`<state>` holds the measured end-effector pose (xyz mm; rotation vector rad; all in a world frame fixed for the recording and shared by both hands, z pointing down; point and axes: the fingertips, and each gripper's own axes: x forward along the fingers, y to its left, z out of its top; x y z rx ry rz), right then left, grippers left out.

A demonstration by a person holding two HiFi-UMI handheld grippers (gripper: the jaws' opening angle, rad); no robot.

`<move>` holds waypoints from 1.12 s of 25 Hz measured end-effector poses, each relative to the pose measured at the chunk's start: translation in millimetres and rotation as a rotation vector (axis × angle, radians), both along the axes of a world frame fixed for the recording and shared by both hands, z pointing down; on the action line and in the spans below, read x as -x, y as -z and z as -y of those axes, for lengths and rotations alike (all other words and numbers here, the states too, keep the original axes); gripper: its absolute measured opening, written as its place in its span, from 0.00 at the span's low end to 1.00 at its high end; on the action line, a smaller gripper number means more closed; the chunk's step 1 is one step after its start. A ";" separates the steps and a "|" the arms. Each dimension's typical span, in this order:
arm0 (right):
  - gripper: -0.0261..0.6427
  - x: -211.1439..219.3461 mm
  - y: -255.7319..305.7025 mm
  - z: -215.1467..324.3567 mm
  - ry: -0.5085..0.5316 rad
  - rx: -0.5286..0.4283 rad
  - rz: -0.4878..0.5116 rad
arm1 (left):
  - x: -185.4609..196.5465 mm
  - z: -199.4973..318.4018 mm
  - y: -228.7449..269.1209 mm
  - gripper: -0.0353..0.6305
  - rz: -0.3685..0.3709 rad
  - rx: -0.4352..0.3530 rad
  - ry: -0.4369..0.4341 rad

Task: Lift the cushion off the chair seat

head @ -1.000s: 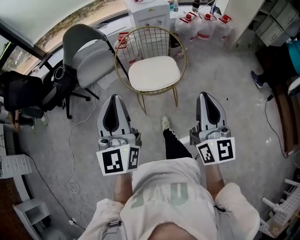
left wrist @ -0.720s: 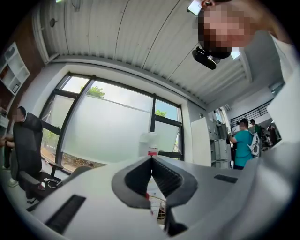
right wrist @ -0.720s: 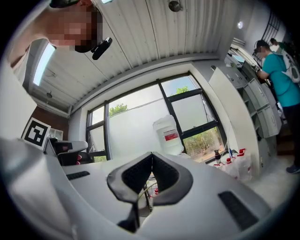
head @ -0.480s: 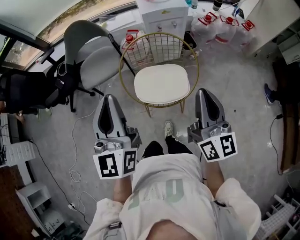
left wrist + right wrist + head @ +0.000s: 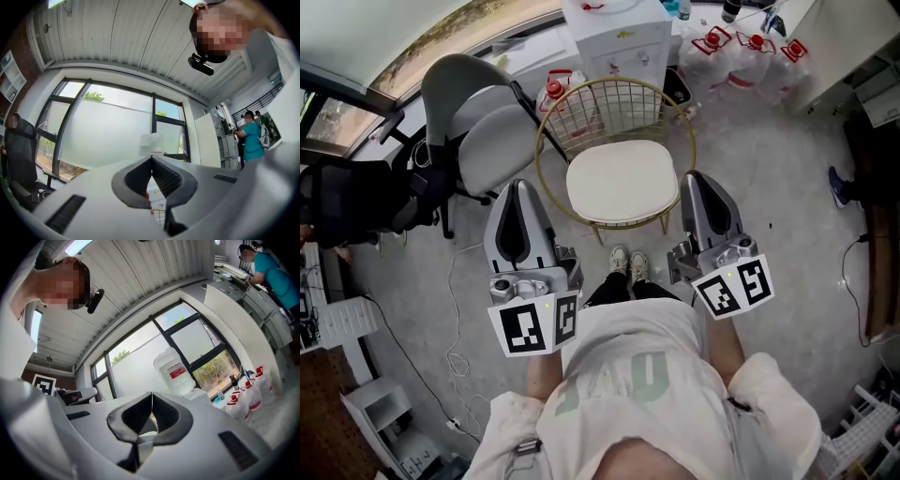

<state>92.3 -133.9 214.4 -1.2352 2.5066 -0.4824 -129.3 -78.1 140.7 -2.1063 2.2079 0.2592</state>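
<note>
Hovering either side of the wire chair (image 5: 546, 141) and its cushion (image 5: 622, 183) with left gripper (image 5: 514, 187) and right gripper (image 5: 696, 180) both closed on nothing, beside a grey office chair (image 5: 487, 131).

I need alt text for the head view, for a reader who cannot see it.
Seen from above, a person holds two shut grippers, the left gripper and the right gripper, toward a gold wire chair whose white cushion lies untouched on the seat. A grey office chair stands beside it, at picture left.
</note>
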 end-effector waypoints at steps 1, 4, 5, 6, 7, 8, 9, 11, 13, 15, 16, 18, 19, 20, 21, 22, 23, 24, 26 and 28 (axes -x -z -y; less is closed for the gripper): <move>0.06 2.3 2.7 2.3 0.005 0.002 -0.007 | -1.9 4.0 3.5 0.07 0.004 -0.009 -0.011; 0.06 11.1 13.5 3.7 0.010 -0.017 -0.036 | -4.4 13.2 10.6 0.07 -0.001 -0.027 -0.039; 0.06 12.8 17.4 3.3 0.006 -0.029 -0.040 | -4.6 15.9 12.1 0.07 0.001 -0.031 -0.045; 0.06 14.1 21.0 3.3 0.002 -0.041 -0.042 | -4.3 18.4 14.0 0.07 0.004 -0.037 -0.049; 0.06 15.2 24.3 3.8 -0.003 -0.051 -0.042 | -3.4 20.7 16.1 0.07 0.003 -0.044 -0.053; 0.06 16.4 27.2 5.0 -0.006 -0.059 -0.039 | -1.7 22.7 18.4 0.07 -0.001 -0.052 -0.056; 0.06 17.7 29.5 6.6 -0.009 -0.063 -0.035 | 0.4 24.5 20.3 0.07 -0.006 -0.060 -0.058; 0.06 20.2 31.7 10.9 -0.006 -0.052 -0.007 | 4.7 27.9 21.9 0.07 -0.010 -0.067 -0.063; 0.06 24.7 31.7 15.6 0.038 -0.020 0.072 | 8.5 31.8 20.7 0.07 -0.009 -0.063 -0.069; 0.07 33.1 33.7 18.2 0.140 -0.007 0.196 | 11.8 37.3 16.6 0.07 -0.011 -0.048 -0.080; 0.07 37.2 33.8 19.3 0.194 -0.001 0.264 | 13.0 40.4 12.6 0.07 -0.013 -0.035 -0.086; 0.19 42.4 28.5 24.6 0.263 0.031 0.385 | 14.2 47.2 1.7 0.07 -0.016 -0.004 -0.100; 0.37 44.0 23.5 29.2 0.275 0.047 0.431 | 14.8 51.2 -4.3 0.07 -0.017 0.012 -0.108; 0.42 45.3 16.6 34.6 0.278 0.065 0.468 | 15.6 55.7 -10.0 0.07 -0.017 0.027 -0.116; 0.44 46.5 7.3 40.5 0.276 0.089 0.497 | 16.3 60.6 -15.7 0.07 -0.016 0.042 -0.123; 0.45 47.9 -5.0 46.3 0.271 0.122 0.522 | 16.8 65.6 -21.9 0.07 -0.013 0.057 -0.132; 0.45 49.1 -20.3 51.5 0.263 0.159 0.546 | 17.0 70.5 -29.3 0.07 -0.009 0.075 -0.140; 0.45 49.9 -38.3 55.5 0.255 0.197 0.572 | 16.9 75.1 -38.7 0.07 -0.006 0.096 -0.148; 0.45 51.6 -77.7 57.3 0.258 0.276 0.644 | 16.4 82.6 -63.2 0.07 -0.008 0.144 -0.160; 0.45 54.3 -121.4 55.9 0.267 0.351 0.686 | 17.2 91.2 -93.2 0.07 -0.017 0.181 -0.167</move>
